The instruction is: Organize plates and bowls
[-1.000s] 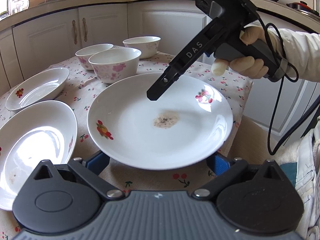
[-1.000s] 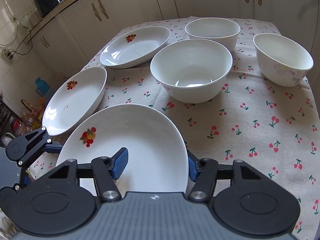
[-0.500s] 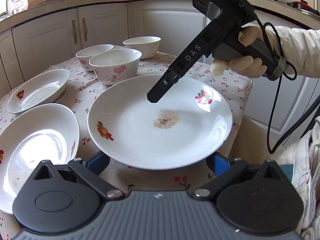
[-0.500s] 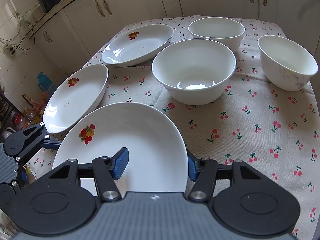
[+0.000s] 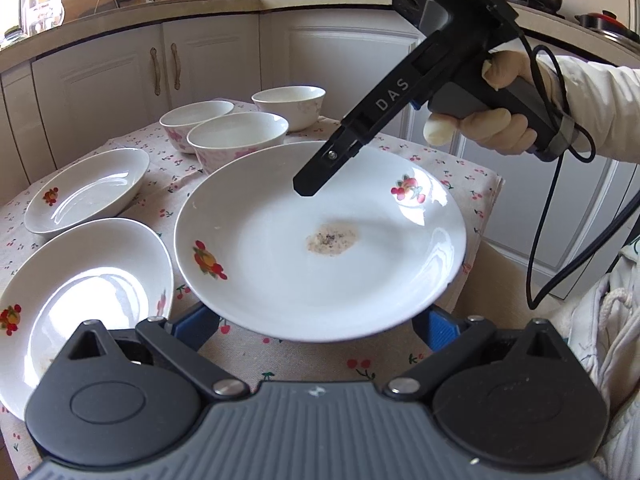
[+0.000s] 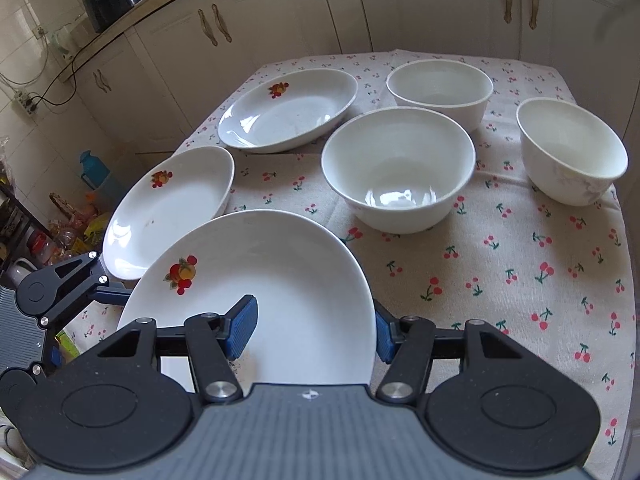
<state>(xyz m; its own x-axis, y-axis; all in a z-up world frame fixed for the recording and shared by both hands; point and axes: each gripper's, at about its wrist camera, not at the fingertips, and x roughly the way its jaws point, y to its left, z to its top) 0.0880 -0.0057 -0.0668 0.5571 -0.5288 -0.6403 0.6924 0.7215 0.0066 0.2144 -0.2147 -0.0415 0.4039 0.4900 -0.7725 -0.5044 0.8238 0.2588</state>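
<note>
A large white plate (image 5: 320, 240) with fruit prints and a brown smear is held above the cherry-print tablecloth (image 6: 500, 264). My right gripper (image 6: 316, 330) is shut on its rim (image 6: 280, 280), one blue pad inside and one outside. My left gripper (image 5: 316, 322) is open and sits below the plate's near edge; its blue fingers (image 5: 438, 326) show on either side. Two more plates (image 6: 172, 208) (image 6: 288, 110) lie at the left. Three white bowls (image 6: 398, 168) (image 6: 440, 88) (image 6: 572, 148) stand behind.
White kitchen cabinets (image 6: 440, 8) surround the table. The table's right edge (image 5: 496, 200) drops off by the right hand. Clutter sits on the floor at the left (image 6: 60, 228).
The held plate has risen and tilted slightly, moving left toward the nearest plate. Both grippers moved with it; the jaws are unchanged.
</note>
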